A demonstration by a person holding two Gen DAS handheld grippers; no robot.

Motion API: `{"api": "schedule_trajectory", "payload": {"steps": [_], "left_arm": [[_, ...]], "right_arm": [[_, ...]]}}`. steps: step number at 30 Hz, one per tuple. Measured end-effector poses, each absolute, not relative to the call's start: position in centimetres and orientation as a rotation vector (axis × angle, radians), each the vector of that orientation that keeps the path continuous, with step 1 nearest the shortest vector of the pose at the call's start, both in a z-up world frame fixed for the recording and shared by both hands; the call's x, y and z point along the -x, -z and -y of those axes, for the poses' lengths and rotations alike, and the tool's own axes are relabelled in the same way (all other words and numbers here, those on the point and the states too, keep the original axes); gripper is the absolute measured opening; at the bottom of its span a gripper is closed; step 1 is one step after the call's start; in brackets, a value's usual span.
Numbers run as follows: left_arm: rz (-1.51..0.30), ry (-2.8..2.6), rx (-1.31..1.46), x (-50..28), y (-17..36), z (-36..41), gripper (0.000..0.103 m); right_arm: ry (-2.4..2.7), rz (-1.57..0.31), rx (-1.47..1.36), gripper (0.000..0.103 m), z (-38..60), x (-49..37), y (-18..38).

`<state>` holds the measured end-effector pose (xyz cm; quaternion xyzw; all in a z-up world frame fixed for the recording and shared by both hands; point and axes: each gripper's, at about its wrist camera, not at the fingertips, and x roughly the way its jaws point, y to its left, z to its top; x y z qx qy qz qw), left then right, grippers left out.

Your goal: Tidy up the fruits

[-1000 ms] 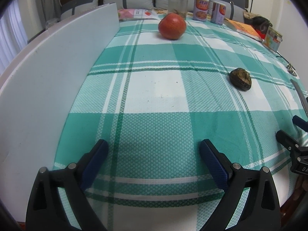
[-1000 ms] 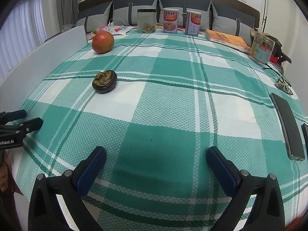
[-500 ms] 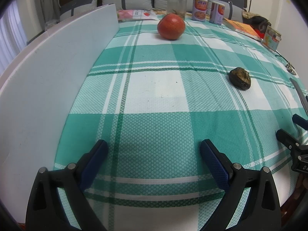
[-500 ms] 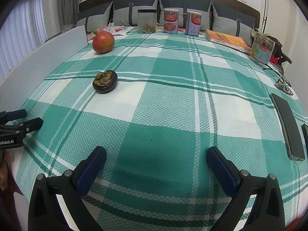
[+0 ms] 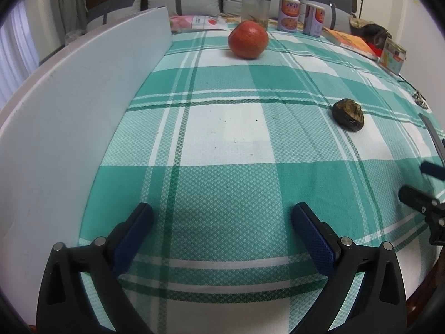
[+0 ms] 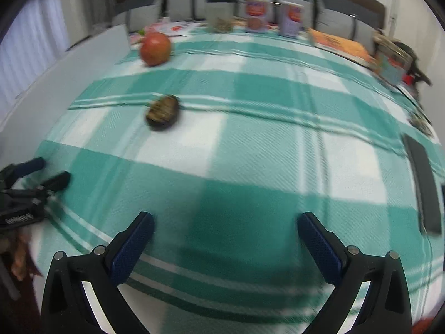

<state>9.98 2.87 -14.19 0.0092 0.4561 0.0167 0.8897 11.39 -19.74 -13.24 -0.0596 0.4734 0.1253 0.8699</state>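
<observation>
A round red fruit (image 5: 248, 39) sits at the far side of the green checked tablecloth (image 5: 222, 183). A small dark wrinkled fruit (image 5: 348, 114) lies nearer, to the right. My left gripper (image 5: 222, 208) hovers over the near cloth, far short of both fruits; its jaws are opening and nothing is between them. In the blurred right wrist view the red fruit (image 6: 155, 48) and dark fruit (image 6: 162, 112) lie ahead to the left. My right gripper (image 6: 225, 217) stands open and empty above the cloth. Each gripper's fingers (image 5: 411, 194) (image 6: 58, 179) show at the edge of the other's view.
A tall white board (image 5: 69, 111) walls the table's left side. Along the far edge stand a clear jar (image 5: 256, 8), two cans (image 5: 289, 14), an orange book (image 5: 353, 41) and a printed tin (image 5: 392, 55). A dark phone (image 6: 422, 186) lies at the right edge.
My right gripper has shifted, so its view is now blurred and tilted. Both fruits lie where they were on the cloth. The left hand has stayed in place.
</observation>
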Motion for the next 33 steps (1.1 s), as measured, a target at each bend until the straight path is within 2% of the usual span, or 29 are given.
{"api": "schedule_trajectory", "payload": {"steps": [2, 5, 7, 9, 13, 19, 30, 32, 33], "left_arm": [[-0.947, -0.033, -0.02, -10.0, 14.2, -2.9, 0.102], [-0.944, -0.033, -0.021, -10.1, 14.2, -2.9, 0.102], [-0.94, -0.032, -0.022, -10.1, 14.2, -2.9, 0.102], [-0.94, -0.032, -0.022, -10.1, 14.3, -2.9, 0.102], [-0.94, -0.032, -0.021, -10.1, 14.3, -2.9, 0.102], [-0.937, -0.033, -0.021, -10.1, 14.3, -2.9, 0.102], [-0.916, -0.042, -0.015, -9.8, 14.3, -2.8, 0.102], [-0.914, -0.041, -0.013, -9.8, 14.3, -2.8, 0.102], [-0.916, -0.039, -0.011, -9.8, 14.3, -2.9, 0.102]], "right_arm": [[-0.293, -0.984, 0.117, 0.102, 18.6, -12.5, 12.9], [-0.333, -0.971, 0.128, 0.092, 16.4, -14.8, 12.5], [-0.355, -0.978, 0.163, 0.075, 14.9, -16.5, 12.7], [-0.382, -0.997, 0.183, 0.069, 13.9, -17.9, 13.2], [-0.406, -0.982, 0.233, 0.042, 12.7, -19.0, 13.8], [-0.377, -0.937, 0.198, 0.042, 14.5, -19.0, 12.7], [-0.216, -0.935, 0.138, 0.042, 25.2, -19.0, 11.5], [-0.206, -0.924, 0.117, 0.05, 25.9, -18.5, 11.9], [-0.198, -0.916, 0.121, 0.062, 26.0, -18.2, 12.2]]}}
